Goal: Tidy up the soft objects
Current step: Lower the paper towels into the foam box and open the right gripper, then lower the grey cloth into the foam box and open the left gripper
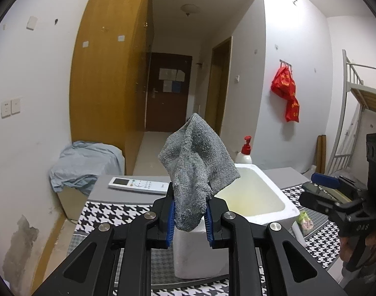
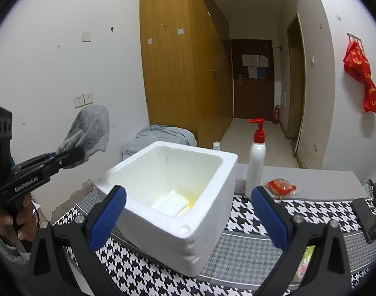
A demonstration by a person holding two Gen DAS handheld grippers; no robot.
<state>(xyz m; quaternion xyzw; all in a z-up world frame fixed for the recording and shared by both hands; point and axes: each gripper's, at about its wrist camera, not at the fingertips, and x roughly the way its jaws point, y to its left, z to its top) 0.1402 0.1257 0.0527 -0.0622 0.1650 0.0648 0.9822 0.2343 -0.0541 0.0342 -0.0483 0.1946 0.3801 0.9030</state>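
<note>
Left wrist view: the left tool (image 1: 190, 212) is clamped on a grey knitted sock (image 1: 199, 167), its blue pads pinching the lower end while the rest stands up above the jaws. The sock is held in the air just short of the white foam box (image 1: 259, 212), which sits on the houndstooth-covered surface (image 1: 109, 212). I judge the step in hand to be carrying the sock to the box; next the tool needs to go forward over the opening and let go. A white remote control (image 1: 138, 185) lies further back, and a red bag (image 1: 286, 91) hangs on the wall.

Right wrist view: the right tool (image 2: 188, 212) stands wide with nothing between its fingers, the foam box (image 2: 143, 172) framed between them. Some pale pieces lie in the bottom of the box. A pump bottle (image 2: 255, 165) and a small red packet (image 2: 280, 187) stand just beside it. Wooden wardrobes (image 2: 178, 61) line the corridor behind.
</note>
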